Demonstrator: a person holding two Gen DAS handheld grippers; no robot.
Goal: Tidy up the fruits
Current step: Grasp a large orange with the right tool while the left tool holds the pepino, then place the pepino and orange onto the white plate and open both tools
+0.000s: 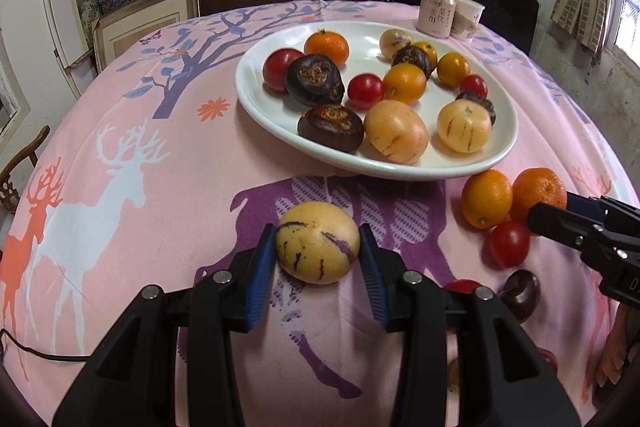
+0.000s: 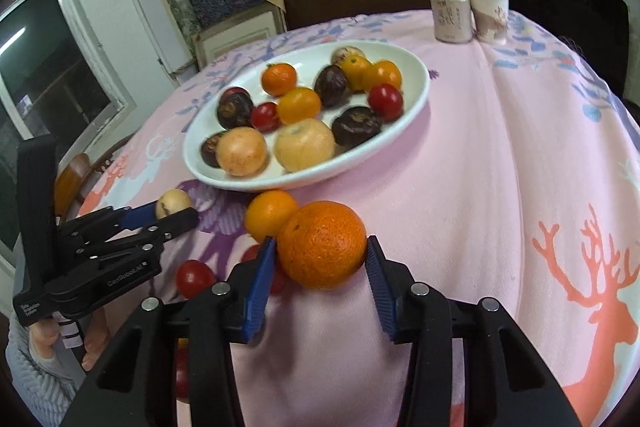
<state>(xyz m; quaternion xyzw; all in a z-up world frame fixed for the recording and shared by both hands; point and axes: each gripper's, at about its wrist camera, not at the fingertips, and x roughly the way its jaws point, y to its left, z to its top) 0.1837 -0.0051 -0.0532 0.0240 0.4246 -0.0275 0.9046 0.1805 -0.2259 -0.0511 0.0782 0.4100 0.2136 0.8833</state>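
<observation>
A yellow purple-striped melon (image 1: 316,247) lies on the pink tablecloth, and my left gripper (image 1: 317,229) is shut on it, a blue pad pressing each side. In the right wrist view the same left gripper (image 2: 176,213) shows at the left with the melon (image 2: 172,203) between its fingers. My right gripper (image 2: 322,241) is shut on a large mandarin (image 2: 322,245) that rests on the cloth. In the left wrist view that right gripper (image 1: 538,217) reaches in from the right against the mandarin (image 1: 540,187). The white plate (image 1: 256,107) behind holds several fruits.
Loose on the cloth near the mandarin are a small orange (image 2: 270,213), a cherry tomato (image 2: 194,279) and a dark fruit (image 1: 520,293). A pink can (image 2: 450,13) and a paper cup (image 2: 490,15) stand at the far edge. A hand (image 2: 94,343) holds the left gripper.
</observation>
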